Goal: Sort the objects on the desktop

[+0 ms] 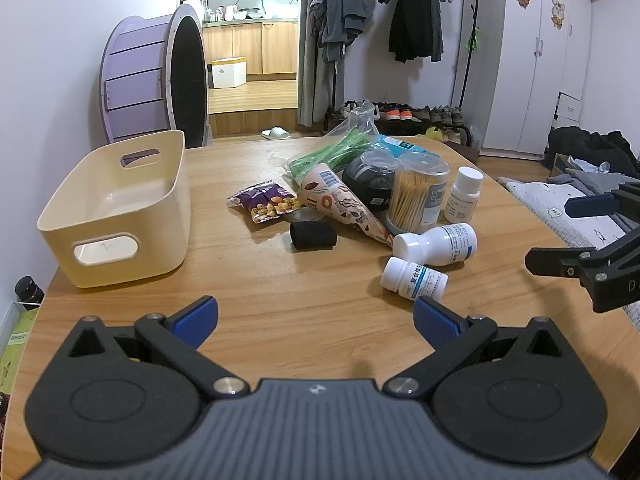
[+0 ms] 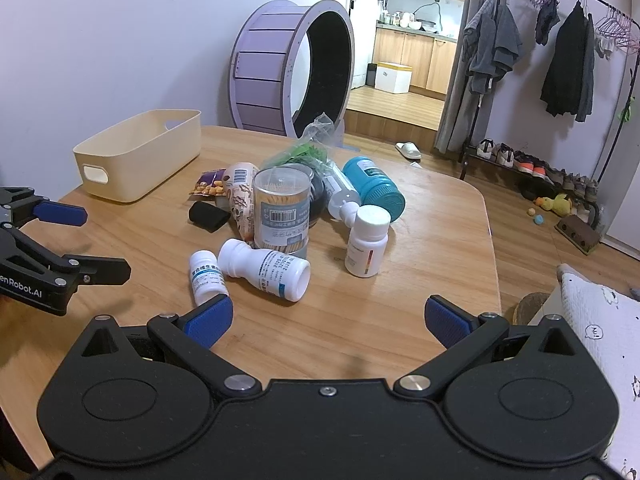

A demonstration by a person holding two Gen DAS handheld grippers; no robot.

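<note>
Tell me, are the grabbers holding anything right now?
No. The left gripper and right gripper are both open and empty above the table.

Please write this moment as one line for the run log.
phase: before first pick | left gripper: open, holds nothing | right gripper: open, holds nothing | bin: nothing inside | items: piled on table

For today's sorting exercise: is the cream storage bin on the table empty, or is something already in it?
Empty. The left wrist view looks into the cream storage bin and shows only its bare floor; the pill bottles and snacks lie outside it on the table.
</note>
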